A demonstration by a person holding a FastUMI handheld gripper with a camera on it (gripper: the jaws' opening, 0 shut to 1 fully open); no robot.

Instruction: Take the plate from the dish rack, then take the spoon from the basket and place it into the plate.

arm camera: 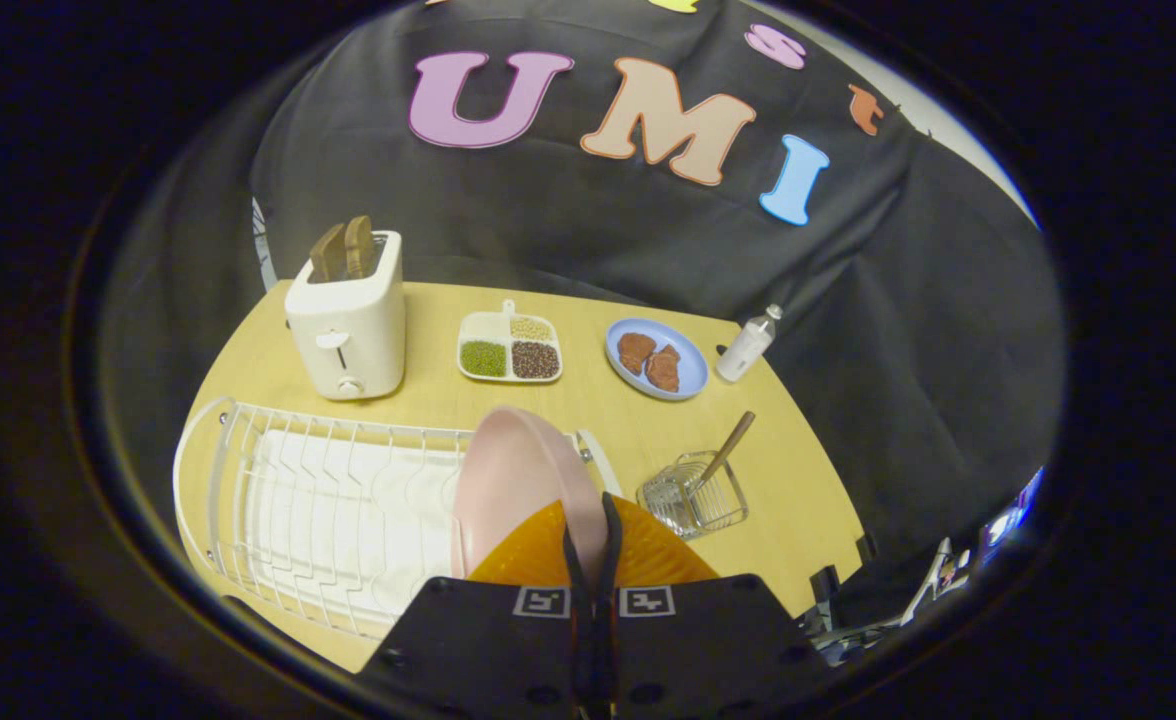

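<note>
The pink plate (508, 480) is seen standing on edge at the right end of the white dish rack (248, 480), and its near rim is caught between the two fingers, which are drawn almost together upon it, one pad on each face, so that only the plate's thin edge is left between them. The gripper (588, 545) is held above the near side of the table and is pointed forward and somewhat downward over the rack's right end; the hand that carries it cannot be seen. To the right of the fingers and a little beyond them, a small clear wire basket (693, 497) is set on the wooden table (808, 500), and the spoon (728, 447) is stood in it, its brown handle leaned up and to the right; the basket is apart from the rack. The rack's remaining slots, to the left of the plate, are stretched across the near left of the table. Farther off, a white toaster (348, 325) with two slices of bread in it is placed at the far left, a divided tray (510, 350) of beans and grains is laid to its right, then a blue plate (656, 358) with brown food on it, and a small white bottle (748, 345) at the far right.
</note>
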